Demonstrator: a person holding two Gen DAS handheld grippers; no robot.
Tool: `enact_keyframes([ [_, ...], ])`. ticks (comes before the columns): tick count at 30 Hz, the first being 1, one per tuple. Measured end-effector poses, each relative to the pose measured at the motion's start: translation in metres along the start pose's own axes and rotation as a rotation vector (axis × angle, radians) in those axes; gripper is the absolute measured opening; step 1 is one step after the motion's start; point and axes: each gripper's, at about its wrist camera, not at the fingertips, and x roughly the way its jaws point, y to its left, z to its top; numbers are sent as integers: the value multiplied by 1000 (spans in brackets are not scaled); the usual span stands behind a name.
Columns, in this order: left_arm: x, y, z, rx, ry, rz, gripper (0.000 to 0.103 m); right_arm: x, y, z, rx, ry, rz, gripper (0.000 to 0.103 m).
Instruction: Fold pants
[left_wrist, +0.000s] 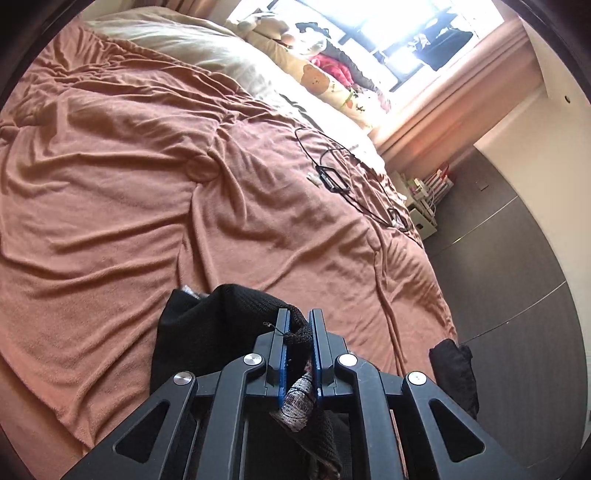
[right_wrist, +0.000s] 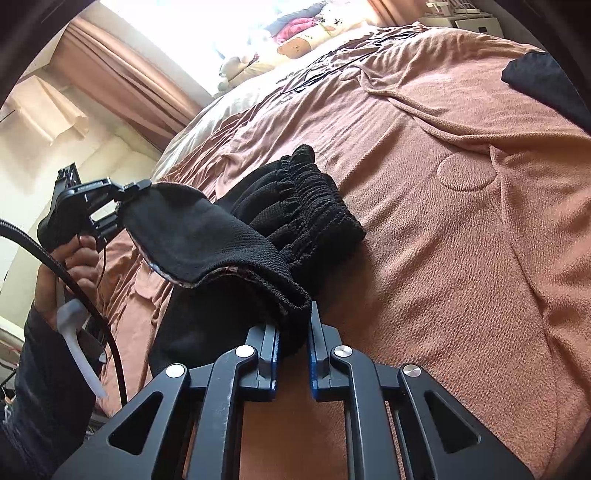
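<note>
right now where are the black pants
The black pants lie bunched on the near part of the brown blanket, with one edge pinched by the left gripper and another by the right gripper.

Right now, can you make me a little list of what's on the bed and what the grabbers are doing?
surface: bed with rust-brown blanket
garment: black pants, bunched, partly lifted
left gripper: jaws shut on a pants edge, held above the bed
right gripper: jaws shut on another pants edge
other items: black cable on blanket; pillows near window
fold: not yet done
</note>
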Motion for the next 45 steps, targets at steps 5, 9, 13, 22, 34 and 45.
enact_keyframes([
  [5, 25, -14, 20, 3, 10, -4, 11, 1, -6, -1, 40, 4, 13, 7],
  [9, 47, -23, 31, 12, 20, 6, 11, 2, -8, -1, 59, 14, 21, 7],
  [13, 70, -25, 40, 14, 35, 17, 11, 2, -10, -1, 73, 18, 34, 7],
  [22, 120, -33, 46, 36, 125, 63, 18, 7, -23, 1, 139, 32, 76, 7],
  [34, 82, -35, 33, 94, 121, 89, 59, 11, -27, 0, 170, 46, 80, 7],
  [45, 17, -5, -15, 67, 125, 107, 59, 4, -26, -7, 157, 35, 100, 4],
])
